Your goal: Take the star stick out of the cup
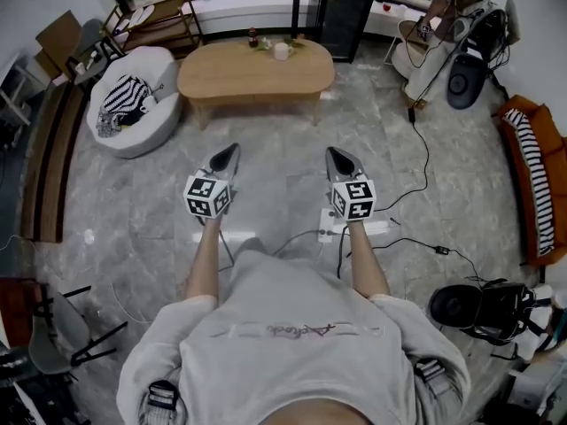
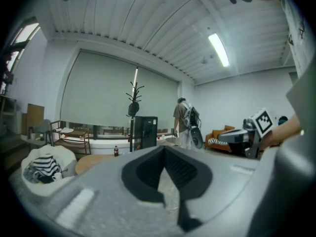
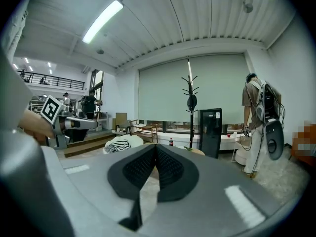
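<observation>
Head view: the left gripper (image 1: 232,151) and the right gripper (image 1: 333,154) are held side by side at mid-frame above a marbled floor (image 1: 275,140). Both are pointed toward the oval wooden table (image 1: 239,80) at upper centre. A white cup (image 1: 282,51) is seen near the table's far edge, close to a small bottle (image 1: 252,38) and well apart from both grippers. The star stick is possibly the speck at the cup's rim, but it is too small to be made out.

Left gripper view: its fingers are shown pressed together at the tips, with nothing held between them. The right gripper is caught at the right edge of the frame. A standing person (image 2: 185,122) with a backpack is seen just right of centre.

Right gripper view: its fingers are likewise closed tip to tip and empty. A white beanbag (image 3: 121,143) draped with striped cloth is seen just left of the fingers, and a coat stand (image 3: 190,100) rises at upper centre.
</observation>
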`<state>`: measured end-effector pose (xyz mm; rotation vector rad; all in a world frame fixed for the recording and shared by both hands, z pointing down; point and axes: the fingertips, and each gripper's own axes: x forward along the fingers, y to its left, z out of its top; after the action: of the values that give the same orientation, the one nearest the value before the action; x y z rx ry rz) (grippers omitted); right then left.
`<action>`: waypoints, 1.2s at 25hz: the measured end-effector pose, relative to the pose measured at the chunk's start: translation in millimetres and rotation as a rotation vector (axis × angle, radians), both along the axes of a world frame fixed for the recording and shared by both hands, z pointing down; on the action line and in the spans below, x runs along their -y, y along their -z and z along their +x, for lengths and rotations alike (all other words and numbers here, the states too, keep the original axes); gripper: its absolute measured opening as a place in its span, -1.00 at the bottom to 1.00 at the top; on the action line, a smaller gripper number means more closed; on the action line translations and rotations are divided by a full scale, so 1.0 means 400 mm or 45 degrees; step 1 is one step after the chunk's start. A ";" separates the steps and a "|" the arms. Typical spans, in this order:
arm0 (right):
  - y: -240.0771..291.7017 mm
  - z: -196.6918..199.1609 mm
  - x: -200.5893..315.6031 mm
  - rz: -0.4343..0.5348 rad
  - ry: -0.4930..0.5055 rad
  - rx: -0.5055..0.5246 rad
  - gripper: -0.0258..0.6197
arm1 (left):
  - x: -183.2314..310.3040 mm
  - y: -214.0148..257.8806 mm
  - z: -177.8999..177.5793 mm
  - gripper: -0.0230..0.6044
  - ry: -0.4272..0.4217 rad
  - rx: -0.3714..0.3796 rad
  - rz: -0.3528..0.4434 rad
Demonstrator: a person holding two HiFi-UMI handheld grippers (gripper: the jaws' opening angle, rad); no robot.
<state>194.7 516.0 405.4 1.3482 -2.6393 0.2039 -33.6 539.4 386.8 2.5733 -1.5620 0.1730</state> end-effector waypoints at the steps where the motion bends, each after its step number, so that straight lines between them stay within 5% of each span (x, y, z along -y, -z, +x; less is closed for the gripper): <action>1: -0.004 -0.001 0.002 -0.004 0.004 0.000 -0.91 | 0.001 -0.003 0.000 -0.93 0.005 0.000 -0.003; 14: -0.060 -0.046 0.077 -0.031 0.040 -0.017 -0.91 | 0.077 -0.050 -0.020 -0.93 0.023 -0.015 -0.002; 30: -0.076 -0.121 0.389 -0.040 0.035 -0.032 -0.91 | 0.412 -0.076 -0.075 -0.93 -0.006 -0.037 -0.009</action>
<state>146.3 360.3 435.7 1.2954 -2.6209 0.2224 -63.7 374.6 417.3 2.5629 -1.5427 0.1401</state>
